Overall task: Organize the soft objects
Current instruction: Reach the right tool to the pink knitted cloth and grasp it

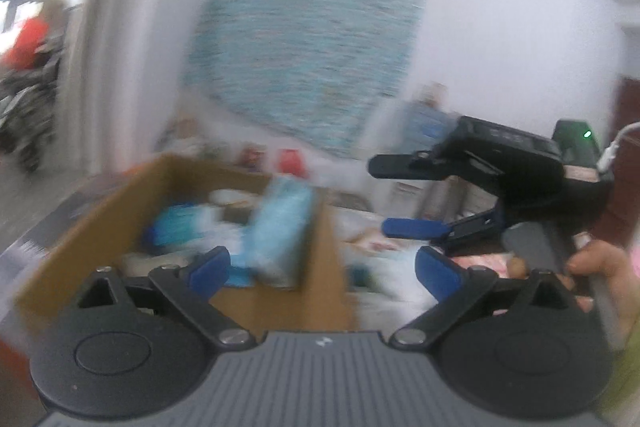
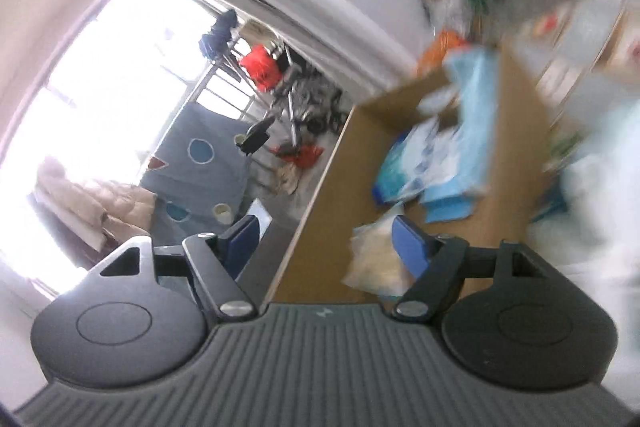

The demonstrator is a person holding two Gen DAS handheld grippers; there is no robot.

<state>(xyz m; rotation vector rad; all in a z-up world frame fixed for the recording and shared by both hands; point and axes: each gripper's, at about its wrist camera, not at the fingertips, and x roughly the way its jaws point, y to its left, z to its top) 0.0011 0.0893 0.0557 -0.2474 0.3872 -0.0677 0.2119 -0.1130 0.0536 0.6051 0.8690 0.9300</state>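
A brown cardboard box (image 1: 100, 215) stands open in front of me and holds several soft packs. A light blue pack (image 1: 280, 227) leans upright against its right wall, with blue-and-white packs (image 1: 180, 227) lower inside. My left gripper (image 1: 324, 267) hovers just short of the box, jaws wide apart and empty. My right gripper (image 1: 394, 195) hangs to the right of the box, open and empty, held by a hand (image 1: 600, 263). In the right wrist view the box (image 2: 320, 195) tilts across the frame with the light blue pack (image 2: 472, 131) and a pale yellowish pack (image 2: 376, 259) inside; the right gripper (image 2: 324, 243) stands open.
A large teal textured panel (image 1: 304, 59) hangs on the white wall behind. Small bottles with red caps (image 1: 288, 159) stand beyond the box. White and pink soft items (image 1: 384, 259) lie right of the box. A bright window (image 2: 100, 67), a drying rack with red cloth (image 2: 260, 67) and a blue-grey mat (image 2: 200, 163) are off to the side.
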